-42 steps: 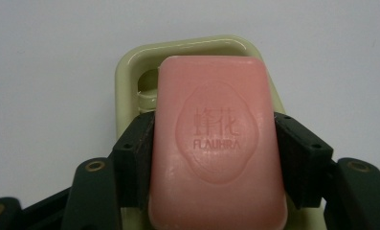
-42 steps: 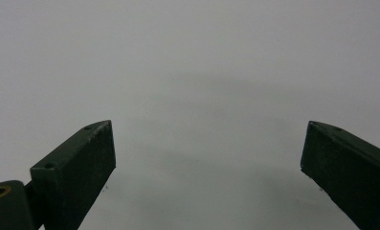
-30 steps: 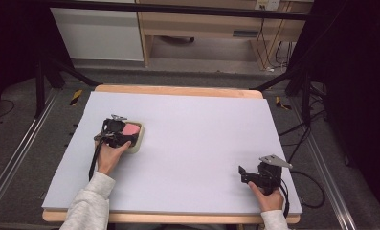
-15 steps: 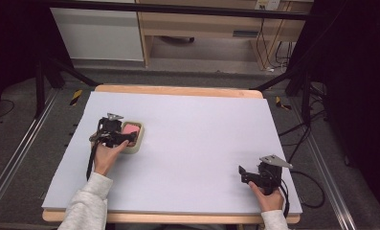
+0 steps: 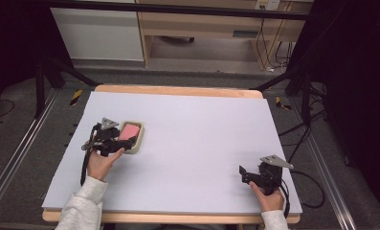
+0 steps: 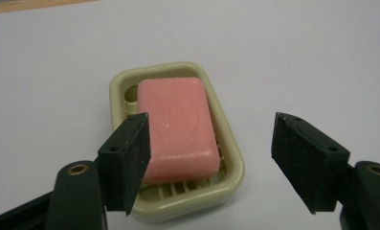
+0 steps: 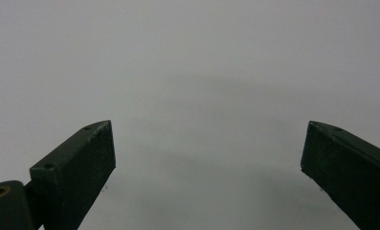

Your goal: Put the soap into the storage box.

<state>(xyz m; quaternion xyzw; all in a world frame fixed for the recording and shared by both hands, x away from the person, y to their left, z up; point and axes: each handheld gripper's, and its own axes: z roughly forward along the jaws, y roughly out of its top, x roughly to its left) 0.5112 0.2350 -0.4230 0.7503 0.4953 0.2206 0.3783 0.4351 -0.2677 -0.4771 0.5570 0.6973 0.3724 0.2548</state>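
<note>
Your pink soap bar (image 6: 178, 127) lies flat in the pale green soap dish (image 6: 228, 143), which sits on the white table cover (image 5: 202, 139) toward its left side. A second ago your left gripper (image 6: 209, 163) was right over the dish and covered most of the bar in the high view; now it has drawn back toward you, and the bar shows almost whole there (image 5: 129, 131). Its jaws have just been opening and stand apart with nothing pressed between them. In the left gripper view the bar's near end lies just beyond the gap between the pads.

In that view the left jaw's pad covers the bar's near left corner and part of the dish's near rim. Some slats of the dish floor show at the near end, and one slot shows beside the bar's far left corner; the rest of the floor is under the soap. The relief stamped on the bar's top is too soft to read.

Your right gripper (image 5: 254, 173) rests near the front right corner of the table, where it was before, well apart from the dish. Its jaws (image 7: 209, 163) stand wide over bare cover, holding nothing.
</note>
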